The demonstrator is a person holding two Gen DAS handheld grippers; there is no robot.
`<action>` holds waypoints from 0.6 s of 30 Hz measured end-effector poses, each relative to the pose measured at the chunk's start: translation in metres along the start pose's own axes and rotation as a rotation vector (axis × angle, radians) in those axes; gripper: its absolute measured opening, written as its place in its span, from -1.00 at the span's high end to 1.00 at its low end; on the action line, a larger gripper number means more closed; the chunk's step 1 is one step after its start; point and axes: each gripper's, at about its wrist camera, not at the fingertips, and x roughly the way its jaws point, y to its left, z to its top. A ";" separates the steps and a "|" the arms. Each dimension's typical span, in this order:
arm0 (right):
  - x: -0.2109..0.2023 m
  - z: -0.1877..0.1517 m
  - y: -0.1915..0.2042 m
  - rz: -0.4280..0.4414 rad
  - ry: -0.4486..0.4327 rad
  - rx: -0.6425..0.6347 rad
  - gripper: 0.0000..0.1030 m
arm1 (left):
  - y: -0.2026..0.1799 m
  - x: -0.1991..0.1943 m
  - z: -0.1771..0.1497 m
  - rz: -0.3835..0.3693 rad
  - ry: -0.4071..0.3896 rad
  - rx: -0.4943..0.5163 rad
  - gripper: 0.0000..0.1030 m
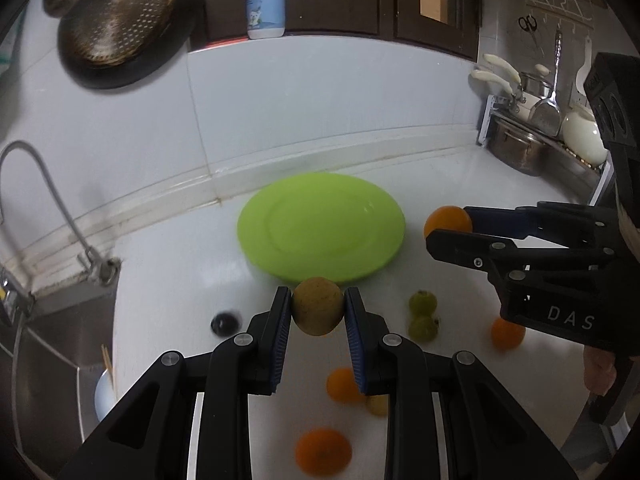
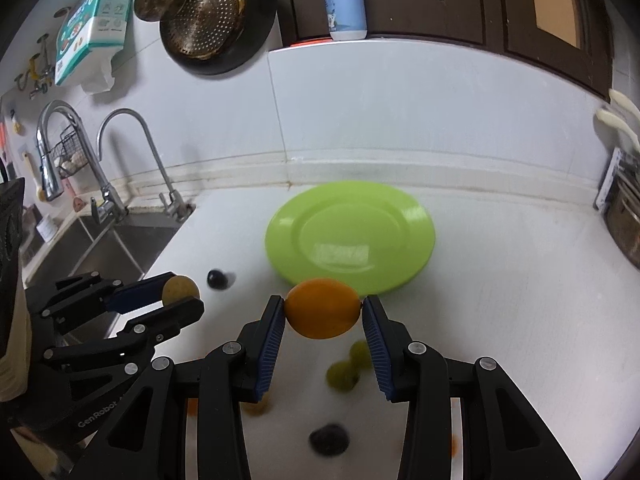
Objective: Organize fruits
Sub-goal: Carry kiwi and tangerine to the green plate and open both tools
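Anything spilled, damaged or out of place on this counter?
Nothing spilled or damaged. The green plate is bare while oranges, small green fruits and a dark fruit lie loose on the counter. Each tongs holds one fruit.

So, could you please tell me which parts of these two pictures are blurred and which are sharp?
Left wrist view: the held brownish fruit and left gripper are sharp, while the loose oranges and green plate edge smear. Right wrist view: the held orange is crisp; the green fruits and a dark fruit below are blurred.
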 end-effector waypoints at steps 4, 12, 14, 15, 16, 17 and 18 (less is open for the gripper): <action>0.012 0.019 -0.009 0.010 0.014 -0.028 0.20 | -0.001 0.017 0.017 -0.024 0.006 0.019 0.47; 0.045 0.040 -0.023 0.049 0.072 -0.057 0.20 | 0.004 0.058 0.041 -0.060 0.062 0.035 0.47; 0.058 0.044 -0.028 0.056 0.100 -0.054 0.20 | 0.005 0.070 0.044 -0.068 0.084 0.033 0.47; 0.064 0.046 -0.029 0.061 0.116 -0.056 0.20 | 0.006 0.077 0.045 -0.077 0.096 0.030 0.47; 0.071 0.047 -0.032 0.060 0.132 -0.056 0.20 | 0.007 0.082 0.045 -0.081 0.108 0.028 0.47; 0.078 0.048 -0.034 0.060 0.145 -0.052 0.20 | 0.008 0.091 0.045 -0.087 0.130 0.026 0.47; 0.083 0.048 -0.035 0.062 0.155 -0.053 0.20 | 0.008 0.098 0.045 -0.090 0.144 0.024 0.47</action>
